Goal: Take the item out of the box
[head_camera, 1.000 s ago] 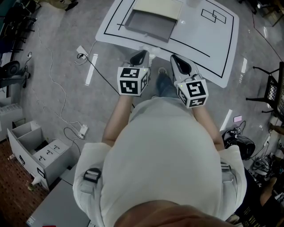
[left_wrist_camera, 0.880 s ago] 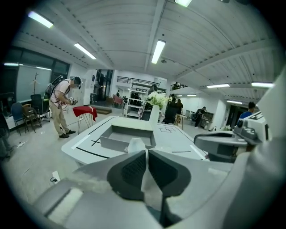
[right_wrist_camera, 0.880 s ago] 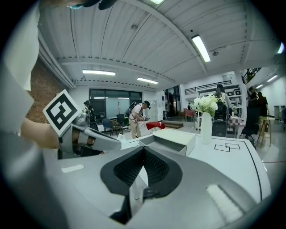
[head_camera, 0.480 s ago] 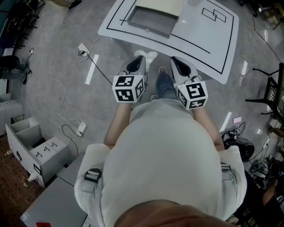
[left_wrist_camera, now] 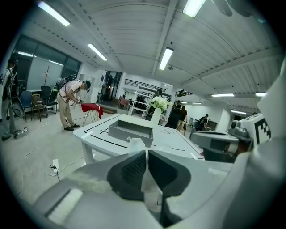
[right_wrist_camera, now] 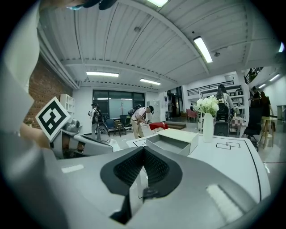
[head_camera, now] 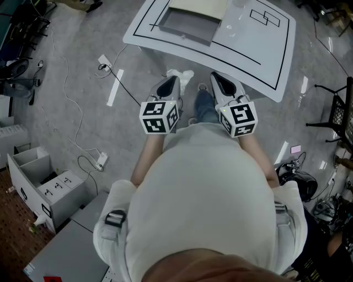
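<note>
1. As seen from the head view, the wearer's torso [head_camera: 209, 193] in a white top fills the near field. Both forearms are held forward, one gripper in each hand, short of the table edge.
2. Left gripper [head_camera: 171, 83] [left_wrist_camera: 146, 154]: the jaws are clamped on a thin, crumpled, translucent white item [head_camera: 181, 75] [left_wrist_camera: 136, 145]. The item stands up between the dark ribbed pads and pokes out past their tips. It is clear of the box and sits below and in front of the table edge, over the floor.
3. Right gripper [head_camera: 218, 80] [right_wrist_camera: 143, 152]: the jaws are closed, pads meeting at the tips, and I can make out nothing between them. It sits just beside the left gripper, apart from it and not touching the item.
4. Table [head_camera: 259, 60] [left_wrist_camera: 94, 136] [right_wrist_camera: 232, 156]: white top with black outline markings, just beyond both grippers.
5. Box [head_camera: 187, 27] [left_wrist_camera: 129, 130] [right_wrist_camera: 172, 144]: grey and shallow, resting on the table well apart from the grippers. Its lid [head_camera: 199, 7] is folded back on the far side. The interior looks bare in the head view.
6. Vase [left_wrist_camera: 155, 118] [right_wrist_camera: 207, 127]: white, upright, holding white flowers, on the table beyond the box.
7. Far field: a bystander [left_wrist_camera: 69, 100] [right_wrist_camera: 140, 118] in a white shirt bends forward near a red-draped chair [left_wrist_camera: 91, 108]. Ceiling strip lights are on.
</note>
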A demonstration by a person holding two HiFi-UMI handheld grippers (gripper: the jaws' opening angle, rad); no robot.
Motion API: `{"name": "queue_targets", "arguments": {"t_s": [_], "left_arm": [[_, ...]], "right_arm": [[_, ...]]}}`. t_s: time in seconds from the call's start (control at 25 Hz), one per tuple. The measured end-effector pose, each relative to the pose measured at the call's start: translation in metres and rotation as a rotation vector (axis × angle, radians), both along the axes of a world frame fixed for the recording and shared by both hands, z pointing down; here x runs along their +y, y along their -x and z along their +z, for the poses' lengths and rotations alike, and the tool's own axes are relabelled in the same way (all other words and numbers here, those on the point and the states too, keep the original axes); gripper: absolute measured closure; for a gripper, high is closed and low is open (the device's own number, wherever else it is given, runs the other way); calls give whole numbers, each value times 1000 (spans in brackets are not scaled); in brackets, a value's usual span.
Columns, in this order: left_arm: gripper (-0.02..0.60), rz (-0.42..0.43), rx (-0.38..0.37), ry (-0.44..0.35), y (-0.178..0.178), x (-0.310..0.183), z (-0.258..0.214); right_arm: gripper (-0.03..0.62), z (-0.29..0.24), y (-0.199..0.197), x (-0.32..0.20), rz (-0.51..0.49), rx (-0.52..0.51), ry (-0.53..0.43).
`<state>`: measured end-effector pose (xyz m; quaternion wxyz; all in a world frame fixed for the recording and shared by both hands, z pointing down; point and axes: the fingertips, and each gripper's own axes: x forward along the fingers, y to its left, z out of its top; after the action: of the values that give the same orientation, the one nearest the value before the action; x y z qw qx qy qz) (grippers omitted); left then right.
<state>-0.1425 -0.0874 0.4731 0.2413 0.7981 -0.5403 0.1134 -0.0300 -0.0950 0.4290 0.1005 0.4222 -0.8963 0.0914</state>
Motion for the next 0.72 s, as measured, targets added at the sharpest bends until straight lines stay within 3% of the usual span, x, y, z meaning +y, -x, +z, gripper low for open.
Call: {"name": "queue_targets", "arguments": {"t_s": [0.72], "left_arm": [[563,-16,-2,-13,5,-7,-3]], "right_arm": [[594,2,2,1,1,14,-1]]}}
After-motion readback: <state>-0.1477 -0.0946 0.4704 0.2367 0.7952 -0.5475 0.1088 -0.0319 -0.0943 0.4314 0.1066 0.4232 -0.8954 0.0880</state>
